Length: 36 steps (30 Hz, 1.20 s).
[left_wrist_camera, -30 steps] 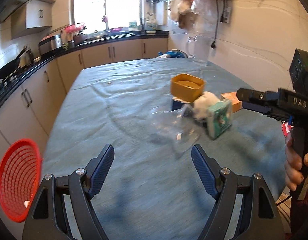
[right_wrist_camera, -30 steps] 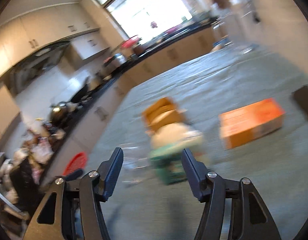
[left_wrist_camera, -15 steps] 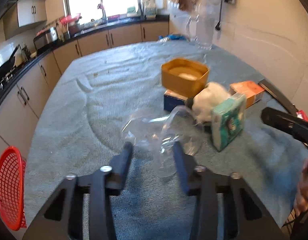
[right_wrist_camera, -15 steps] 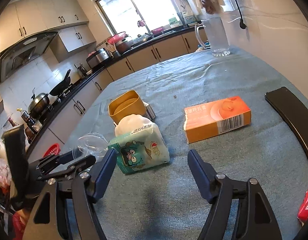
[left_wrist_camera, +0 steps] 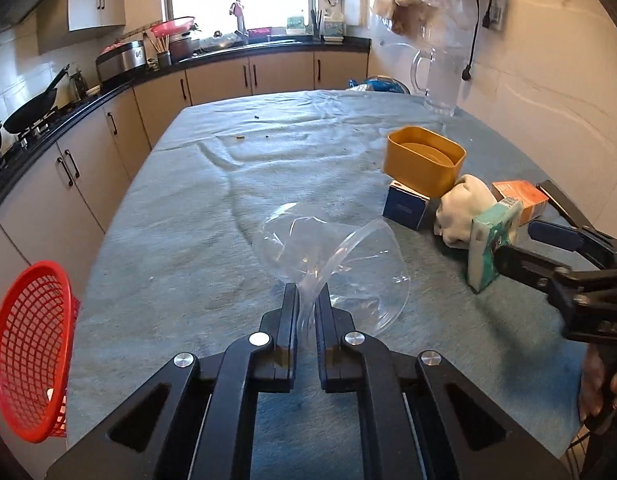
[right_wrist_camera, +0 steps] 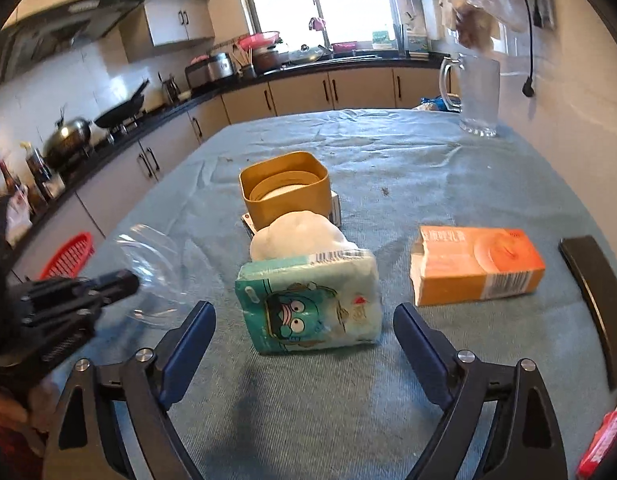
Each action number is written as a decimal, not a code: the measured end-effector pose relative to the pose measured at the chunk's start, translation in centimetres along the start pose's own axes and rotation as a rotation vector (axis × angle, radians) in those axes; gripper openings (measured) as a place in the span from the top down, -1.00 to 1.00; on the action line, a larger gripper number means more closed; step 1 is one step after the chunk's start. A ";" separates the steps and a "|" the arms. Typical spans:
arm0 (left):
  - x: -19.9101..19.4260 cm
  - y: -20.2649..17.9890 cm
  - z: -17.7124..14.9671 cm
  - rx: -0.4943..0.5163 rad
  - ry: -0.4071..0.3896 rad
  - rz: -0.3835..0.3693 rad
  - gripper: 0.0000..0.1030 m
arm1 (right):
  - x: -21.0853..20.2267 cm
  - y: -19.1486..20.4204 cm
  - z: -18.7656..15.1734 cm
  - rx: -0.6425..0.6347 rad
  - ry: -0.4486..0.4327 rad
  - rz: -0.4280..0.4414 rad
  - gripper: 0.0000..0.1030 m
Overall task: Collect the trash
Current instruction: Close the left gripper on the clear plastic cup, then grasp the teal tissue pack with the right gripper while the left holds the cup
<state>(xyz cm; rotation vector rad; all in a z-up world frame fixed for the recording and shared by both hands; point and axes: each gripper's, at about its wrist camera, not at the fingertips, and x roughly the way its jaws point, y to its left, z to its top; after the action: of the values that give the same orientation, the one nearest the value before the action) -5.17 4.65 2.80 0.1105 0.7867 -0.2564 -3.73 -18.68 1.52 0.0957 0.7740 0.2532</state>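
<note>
I see lots of bare blue tablecloth (left_wrist_camera: 196, 216) on the left side and at the far end, so a gripper can slide there freely. The red basket (left_wrist_camera: 28, 364) hangs off the left edge with nothing in front of it.

The right side is crowded. The tissue pack (right_wrist_camera: 308, 300) stands right between my right gripper's (right_wrist_camera: 304, 332) wide-open fingers. Just behind it sit a white lump (right_wrist_camera: 300, 236) and a yellow tub (right_wrist_camera: 286, 188), touching each other. The orange box (right_wrist_camera: 476, 266) lies to the right, with a small gap between it and the pack. A glass jug (right_wrist_camera: 478, 96) blocks the far right corner.
</note>
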 end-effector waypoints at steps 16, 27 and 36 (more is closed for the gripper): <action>-0.6 0.1 -0.4 -0.023 -0.019 -0.038 0.86 | 0.4 -1.7 0.2 0.079 0.000 0.003 -0.44; -1.4 -0.3 -0.4 -0.024 -0.039 -0.035 0.86 | -2.0 -0.7 0.0 0.041 -0.110 -0.047 -0.44; -1.8 -0.4 -0.4 -0.023 -0.050 -0.024 0.86 | -2.5 -0.3 -0.2 0.034 -0.143 -0.037 -0.44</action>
<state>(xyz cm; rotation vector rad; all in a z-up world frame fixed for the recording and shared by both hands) -6.73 4.71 3.80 0.0731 0.7417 -0.2724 -5.53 -19.61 2.97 0.1301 0.6369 0.1961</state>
